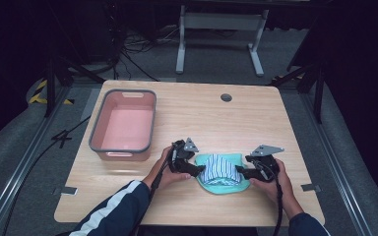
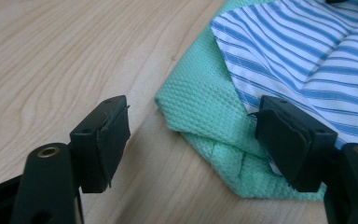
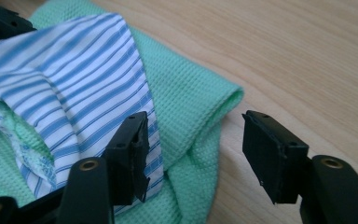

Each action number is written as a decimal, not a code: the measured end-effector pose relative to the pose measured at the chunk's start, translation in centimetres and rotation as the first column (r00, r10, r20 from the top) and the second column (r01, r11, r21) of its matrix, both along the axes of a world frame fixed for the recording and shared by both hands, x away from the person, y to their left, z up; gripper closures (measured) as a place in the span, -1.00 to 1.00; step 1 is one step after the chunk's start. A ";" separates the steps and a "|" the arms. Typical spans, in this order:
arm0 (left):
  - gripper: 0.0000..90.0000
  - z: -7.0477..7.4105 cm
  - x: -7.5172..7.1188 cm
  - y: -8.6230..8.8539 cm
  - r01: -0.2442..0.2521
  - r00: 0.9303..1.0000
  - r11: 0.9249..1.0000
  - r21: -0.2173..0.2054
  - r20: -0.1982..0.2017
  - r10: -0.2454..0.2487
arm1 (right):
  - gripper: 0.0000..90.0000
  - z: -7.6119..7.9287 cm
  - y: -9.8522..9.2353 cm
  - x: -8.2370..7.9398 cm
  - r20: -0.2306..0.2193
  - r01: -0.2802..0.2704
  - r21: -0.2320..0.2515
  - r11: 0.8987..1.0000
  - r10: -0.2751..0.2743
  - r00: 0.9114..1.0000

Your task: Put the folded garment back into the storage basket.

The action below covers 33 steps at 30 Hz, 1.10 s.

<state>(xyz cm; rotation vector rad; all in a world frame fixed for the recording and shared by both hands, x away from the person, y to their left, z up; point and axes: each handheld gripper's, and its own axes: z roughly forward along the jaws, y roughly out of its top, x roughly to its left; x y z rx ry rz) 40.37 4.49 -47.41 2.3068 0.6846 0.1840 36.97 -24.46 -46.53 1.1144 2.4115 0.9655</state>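
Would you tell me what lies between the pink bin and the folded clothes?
Bare wooden table, apart from the left gripper and its hand, as the high view shows. The bin sits up-left of the clothes.

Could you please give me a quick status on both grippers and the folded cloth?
Left gripper and right gripper open, flanking the bundle. Striped cloth lies atop green cloth. Pink bin stands apart.
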 end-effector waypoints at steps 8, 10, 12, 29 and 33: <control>-0.53 -0.5 -0.2 -0.1 0.006 1.000 1.000 0.011 0.011 -0.006 | -0.16 -0.9 0.3 -0.1 -0.032 0.014 0.016 1.000 -0.013 0.999; -0.55 -0.6 -0.3 -0.1 0.001 1.000 1.000 0.002 0.019 -0.001 | -0.17 -1.0 0.2 -0.2 -0.029 0.013 0.025 1.000 -0.012 1.000; -0.55 -0.6 -0.3 -0.1 0.001 1.000 1.000 0.006 0.020 -0.001 | -0.11 -1.0 0.3 -0.3 -0.035 0.014 0.019 1.000 -0.013 0.999; 0.43 0.0 -0.8 -0.5 0.078 0.997 0.997 -0.004 -0.020 -0.078 | 0.62 -0.5 1.2 -1.0 -0.082 0.003 0.034 0.999 0.000 0.997; 0.63 0.1 -0.8 -0.6 0.084 0.996 0.996 -0.013 -0.041 -0.084 | 0.71 -0.5 1.1 -1.0 -0.089 0.000 0.048 0.999 0.004 0.996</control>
